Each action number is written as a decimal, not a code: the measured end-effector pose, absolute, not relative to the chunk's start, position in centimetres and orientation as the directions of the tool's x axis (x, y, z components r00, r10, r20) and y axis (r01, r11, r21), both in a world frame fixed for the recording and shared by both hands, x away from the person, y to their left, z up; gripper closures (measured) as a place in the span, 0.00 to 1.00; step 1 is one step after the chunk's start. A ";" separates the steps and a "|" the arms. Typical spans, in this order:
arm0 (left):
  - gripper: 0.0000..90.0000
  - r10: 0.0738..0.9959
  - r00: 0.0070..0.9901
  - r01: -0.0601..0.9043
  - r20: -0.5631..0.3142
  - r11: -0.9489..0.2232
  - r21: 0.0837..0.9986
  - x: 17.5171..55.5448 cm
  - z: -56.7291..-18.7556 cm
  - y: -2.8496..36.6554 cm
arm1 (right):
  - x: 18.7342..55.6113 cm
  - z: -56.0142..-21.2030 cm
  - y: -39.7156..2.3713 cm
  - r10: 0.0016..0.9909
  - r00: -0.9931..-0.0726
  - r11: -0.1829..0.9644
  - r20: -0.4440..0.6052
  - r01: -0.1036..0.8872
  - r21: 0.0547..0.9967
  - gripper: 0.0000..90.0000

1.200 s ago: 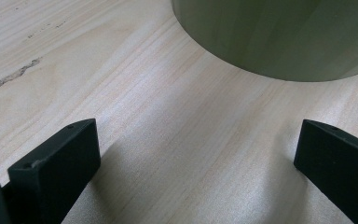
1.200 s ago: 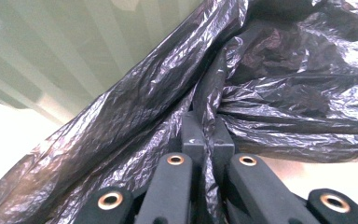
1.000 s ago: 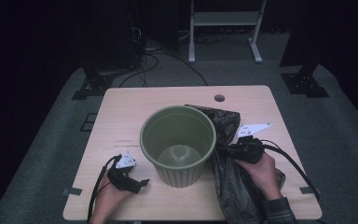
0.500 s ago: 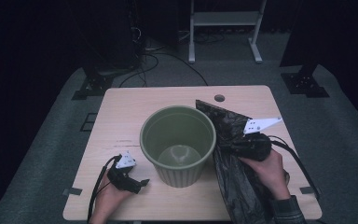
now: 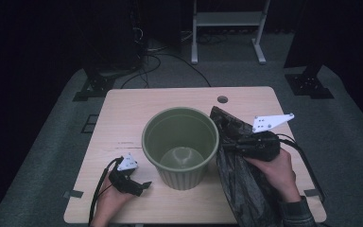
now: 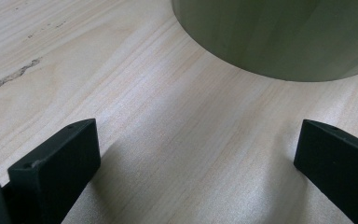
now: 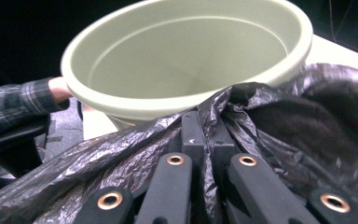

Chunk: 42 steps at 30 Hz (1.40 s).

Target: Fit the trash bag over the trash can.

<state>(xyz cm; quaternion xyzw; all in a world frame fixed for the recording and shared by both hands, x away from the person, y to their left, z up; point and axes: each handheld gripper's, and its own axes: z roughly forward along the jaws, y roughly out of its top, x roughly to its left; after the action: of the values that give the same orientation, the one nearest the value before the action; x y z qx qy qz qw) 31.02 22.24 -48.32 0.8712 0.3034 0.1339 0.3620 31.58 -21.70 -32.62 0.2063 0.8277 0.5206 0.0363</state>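
Beside the green bin [image 5: 180, 146], the black bag [image 5: 243, 189] sits pinched between the right gripper [image 7: 204, 135]'s clamped jaws — left gripper [image 6: 196, 154] gapes, holding nothing.

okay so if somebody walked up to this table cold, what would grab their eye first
Probably the big empty green bin standing mid-table, open end up. Next, the crumpled black plastic bag just right of it, pinched in the right gripper near the bin's rim. The left gripper rests on the wooden table, jaws wide apart and holding nothing.
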 end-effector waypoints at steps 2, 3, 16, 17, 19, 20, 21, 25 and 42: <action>0.00 0.626 0.780 0.431 0.014 -0.553 0.713 31.0 -48.3 22.2 | 31.5 -32.1 -21.5 0.373 -0.917 0.375 0.145 0.292 0.880 0.99; 0.00 0.626 0.780 0.431 0.014 -0.553 0.713 31.0 -48.3 22.2 | 31.5 -31.9 -21.4 0.372 -0.917 0.377 0.140 0.288 0.880 0.99; 0.00 0.626 0.780 0.431 0.014 -0.553 0.713 31.0 -48.3 22.2 | 31.3 -28.6 -19.5 0.307 -0.947 0.387 0.100 0.220 0.896 0.99; 0.00 0.626 0.780 0.431 0.013 -0.553 0.713 31.0 -48.3 22.2 | 31.3 -28.3 -19.1 0.301 -0.949 0.390 0.098 0.216 0.895 0.99; 0.00 0.626 0.780 0.431 0.014 -0.553 0.713 31.0 -48.3 22.2 | 31.4 -27.9 -18.6 0.292 -0.952 0.392 0.095 0.210 0.896 0.99; 0.00 0.626 0.780 0.432 0.013 -0.553 0.713 31.0 -48.3 22.2 | 31.5 -27.8 -18.3 0.287 -0.954 0.395 0.092 0.205 0.896 0.99; 0.00 0.626 0.780 0.432 0.013 -0.553 0.713 31.0 -48.3 22.2 | 31.5 -27.5 -17.9 0.283 -0.955 0.400 0.090 0.203 0.894 0.99; 0.00 0.626 0.780 0.432 0.013 -0.553 0.713 31.0 -48.3 22.2 | 31.6 -26.7 -16.6 0.265 -0.961 0.417 0.079 0.188 0.889 0.99; 0.00 0.626 0.780 0.432 0.013 -0.553 0.713 31.0 -48.3 22.2 | 32.0 -24.2 -9.9 0.156 -0.986 0.456 0.055 0.122 0.882 0.99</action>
<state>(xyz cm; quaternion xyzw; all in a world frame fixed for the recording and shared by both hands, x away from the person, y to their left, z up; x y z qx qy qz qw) 31.03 22.23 -48.33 0.8709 0.3035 0.1340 0.3625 31.99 -9.93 -24.23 0.0815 0.8531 0.5151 0.0167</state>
